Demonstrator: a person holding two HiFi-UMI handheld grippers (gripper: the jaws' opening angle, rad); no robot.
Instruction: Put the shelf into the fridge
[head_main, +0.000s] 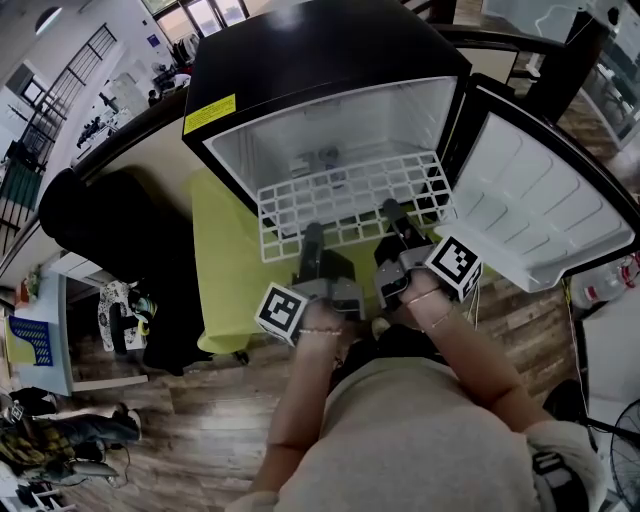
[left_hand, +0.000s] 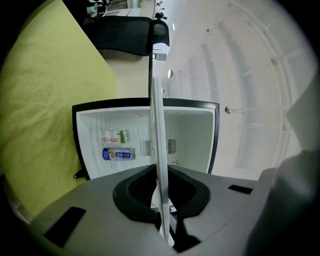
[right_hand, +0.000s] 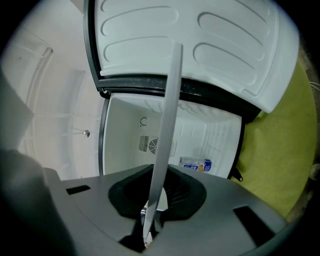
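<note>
A white wire shelf (head_main: 350, 200) is held level at the mouth of a small black fridge (head_main: 310, 60), its far edge just inside the white interior. Both grippers grip the shelf's near edge: my left gripper (head_main: 312, 240) and my right gripper (head_main: 392, 215), side by side. In the left gripper view the shelf (left_hand: 157, 150) shows edge-on as a white bar clamped in the left gripper (left_hand: 162, 220). In the right gripper view the right gripper (right_hand: 150, 225) is shut on the shelf (right_hand: 165, 140) in the same way. The fridge door (head_main: 530, 200) stands open to the right.
The fridge sits on a yellow-green cloth (head_main: 225, 270). A can (left_hand: 118, 153) and a carton (left_hand: 114, 137) lie inside at the back. A black chair (head_main: 110, 230) stands to the left, and a fan (head_main: 625, 440) at the lower right on the wood floor.
</note>
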